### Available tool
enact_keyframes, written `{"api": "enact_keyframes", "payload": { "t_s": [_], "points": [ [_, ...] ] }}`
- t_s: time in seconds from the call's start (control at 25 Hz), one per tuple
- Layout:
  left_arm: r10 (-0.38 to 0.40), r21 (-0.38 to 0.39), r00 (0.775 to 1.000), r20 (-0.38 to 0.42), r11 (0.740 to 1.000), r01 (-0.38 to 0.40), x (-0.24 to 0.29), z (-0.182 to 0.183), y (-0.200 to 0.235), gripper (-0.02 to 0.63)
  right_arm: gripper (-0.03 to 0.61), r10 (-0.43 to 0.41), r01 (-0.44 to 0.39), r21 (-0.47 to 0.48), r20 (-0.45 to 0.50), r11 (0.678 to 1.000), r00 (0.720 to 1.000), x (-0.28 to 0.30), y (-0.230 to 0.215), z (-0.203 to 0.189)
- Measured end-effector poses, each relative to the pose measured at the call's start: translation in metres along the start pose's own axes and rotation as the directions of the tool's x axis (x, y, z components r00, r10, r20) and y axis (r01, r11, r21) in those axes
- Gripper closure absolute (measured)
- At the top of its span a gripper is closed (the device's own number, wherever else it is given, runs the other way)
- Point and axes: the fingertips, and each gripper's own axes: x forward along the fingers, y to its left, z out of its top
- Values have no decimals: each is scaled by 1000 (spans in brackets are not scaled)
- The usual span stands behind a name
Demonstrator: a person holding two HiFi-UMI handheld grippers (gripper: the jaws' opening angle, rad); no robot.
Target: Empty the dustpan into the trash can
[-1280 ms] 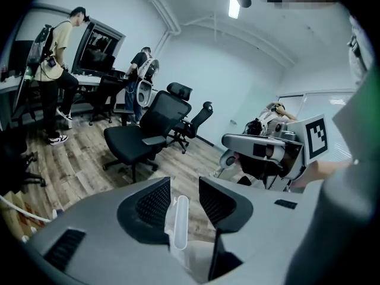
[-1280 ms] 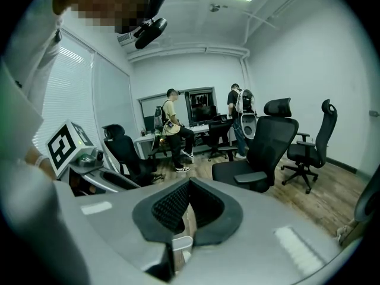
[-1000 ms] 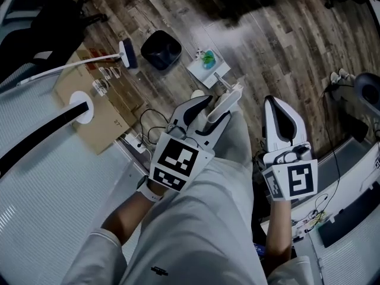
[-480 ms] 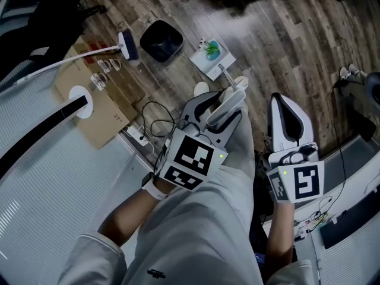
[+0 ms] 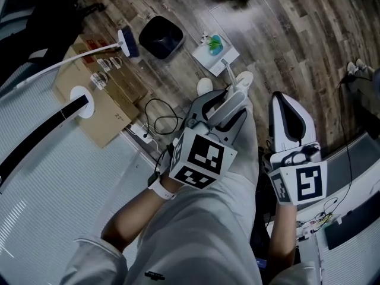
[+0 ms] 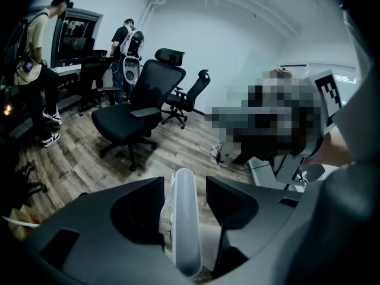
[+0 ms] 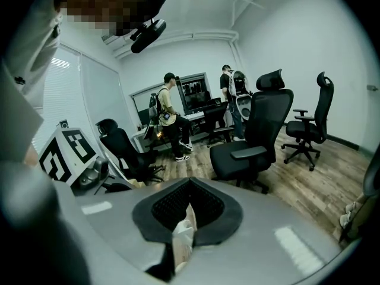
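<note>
The wood floor (image 5: 285, 34) fills most of my head view. On it, the black trash can (image 5: 161, 37) stands open-mouthed, with a broom (image 5: 127, 43) lying just beside it.

A little to the can's right, apart from it, the white dustpan (image 5: 217, 62) sits flat on the floor. A small heap of green-and-white rubbish (image 5: 215, 43) is on its tray. Its long handle (image 6: 185, 218) rises from the pan towards me.

My left gripper (image 5: 233, 104) has the thick top of that handle between its jaws. The jaws have just been opening and stand wide, with a sliver of gap on either side, so they are released and nothing is clamped yet. My right gripper (image 5: 280, 105) hangs off to the side, clenched and, as far as I can see, holding nothing.

I judge the pan to be light, stiff plastic, so weight won't be the trouble. The handle looks smooth and round, so it may twist in the jaws. Its length will also make the tray swing.

I'd close on the fat grip section already between the jaws, squarely across its width. I'd carry the tray level, since the rubbish is loose and should slide off at the first tilt. Tipping should wait until the tray's lip is over the can's mouth.
</note>
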Motion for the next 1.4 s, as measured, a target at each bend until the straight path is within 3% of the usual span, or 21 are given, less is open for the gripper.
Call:
{"api": "enact_keyframes", "payload": {
  "t_s": [0.6,1.0,1.4],
  "points": [
    [35,-3,998,-61,999,-35,35,-8,7,402,568,5,-4,57,-16,998,1000,8,-18,-20],
    [65,4,995,-81,998,-65,42,-19,14,406,568,62,-61,85,-3,994,998,12,-9,-30],
    [35,48,995,-97,998,-30,44,-17,7,474,568,93,-91,51,-46,995,995,13,-17,-42]
  ]
}}
